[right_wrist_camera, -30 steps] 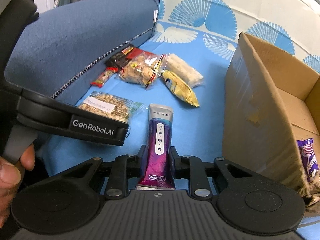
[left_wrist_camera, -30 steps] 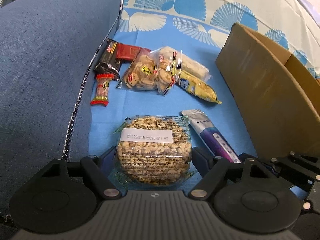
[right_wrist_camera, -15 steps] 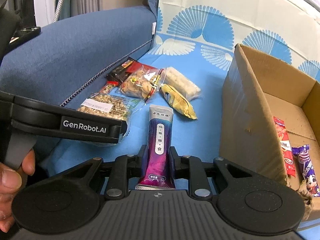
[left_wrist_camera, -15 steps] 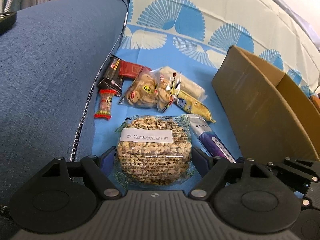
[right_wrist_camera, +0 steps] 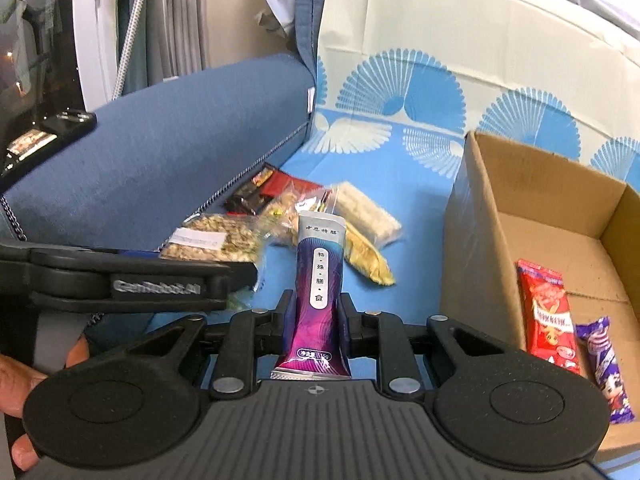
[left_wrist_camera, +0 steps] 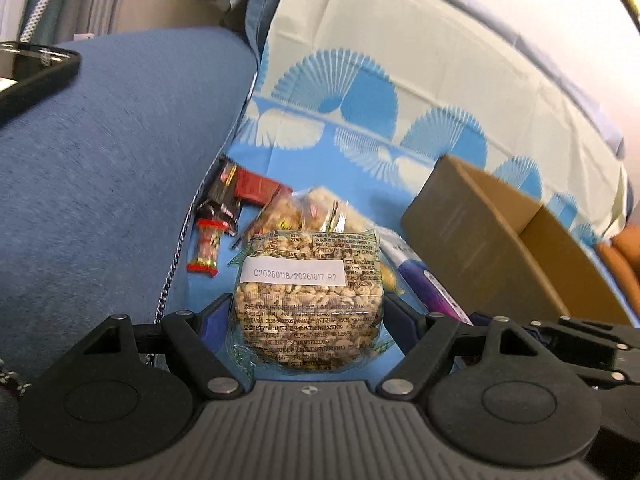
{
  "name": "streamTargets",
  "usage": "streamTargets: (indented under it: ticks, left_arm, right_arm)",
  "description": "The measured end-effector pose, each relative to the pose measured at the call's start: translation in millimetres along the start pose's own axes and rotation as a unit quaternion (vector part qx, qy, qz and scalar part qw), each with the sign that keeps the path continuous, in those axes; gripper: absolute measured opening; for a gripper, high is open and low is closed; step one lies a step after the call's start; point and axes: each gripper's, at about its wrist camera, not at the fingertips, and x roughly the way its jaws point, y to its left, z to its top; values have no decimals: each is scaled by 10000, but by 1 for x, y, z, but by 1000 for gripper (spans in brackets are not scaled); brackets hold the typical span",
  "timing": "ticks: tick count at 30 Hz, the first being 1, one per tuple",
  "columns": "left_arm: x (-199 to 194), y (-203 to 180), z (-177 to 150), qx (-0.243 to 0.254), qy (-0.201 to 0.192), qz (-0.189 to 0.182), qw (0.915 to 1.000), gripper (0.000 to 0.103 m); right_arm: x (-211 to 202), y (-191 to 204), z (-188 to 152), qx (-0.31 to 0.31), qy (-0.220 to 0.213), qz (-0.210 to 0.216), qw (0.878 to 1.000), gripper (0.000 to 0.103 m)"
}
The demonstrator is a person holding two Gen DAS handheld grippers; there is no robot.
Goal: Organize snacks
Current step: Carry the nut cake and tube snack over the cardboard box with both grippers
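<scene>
Tongs: left (left_wrist_camera: 308, 316) clamping cereal pack (left_wrist_camera: 306, 300); right (right_wrist_camera: 316, 316) clamping purple sachet (right_wrist_camera: 318, 292).

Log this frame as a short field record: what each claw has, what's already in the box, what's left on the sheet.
left claw: shut on puffed-grain cake pack
right claw: shut on purple sachet
cardboard box: open, right of the snacks; holds red packet and purple candy
left on blue sheet: pile of small packs, among them a yellow one
other: phone on the blue cushion
</scene>
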Motion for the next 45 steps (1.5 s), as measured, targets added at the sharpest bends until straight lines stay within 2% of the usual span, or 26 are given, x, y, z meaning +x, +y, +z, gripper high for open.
streamTargets:
  ticks: [5,11,16,20,26,31,34,40,45]
  left_arm:
    - [-11,-7,1,84,-241,37,9997,83]
    - [-9,-15,3,264,-132,27,9996,83]
    - [-13,-22,11,219,-97,219,9995,83]
    - [-19,-38,22,301,-98,269,9991,83]
    - [-22,-76,50,440,-279,129,9986,83]
    - [-11,-125,68,602,-362,-114,9975,83]
    - [-2,-157,75,709,-382,-269,9964,83]
    - [18,-218,89,883,-414,-573,9936,83]
    - [21,-253,95,999,-517,-771,9907,83]
  right_arm:
    - [-7,-9,3,139,-115,-30,9998,23]
    - [-22,-14,2,110,-348,-46,9993,23]
    - [-34,-19,4,70,-591,-12,9982,23]
    - [-40,-27,9,170,-736,31,9971,23]
    - [-50,-51,23,613,-1036,-30,9927,23]
    - [-61,-83,33,1108,-1266,-282,9853,23]
    - [-66,-107,37,1402,-1379,-610,9786,23]
    - [-71,-160,29,2077,-1336,-1342,9597,23]
    - [-73,-189,20,2409,-1378,-1642,9466,23]
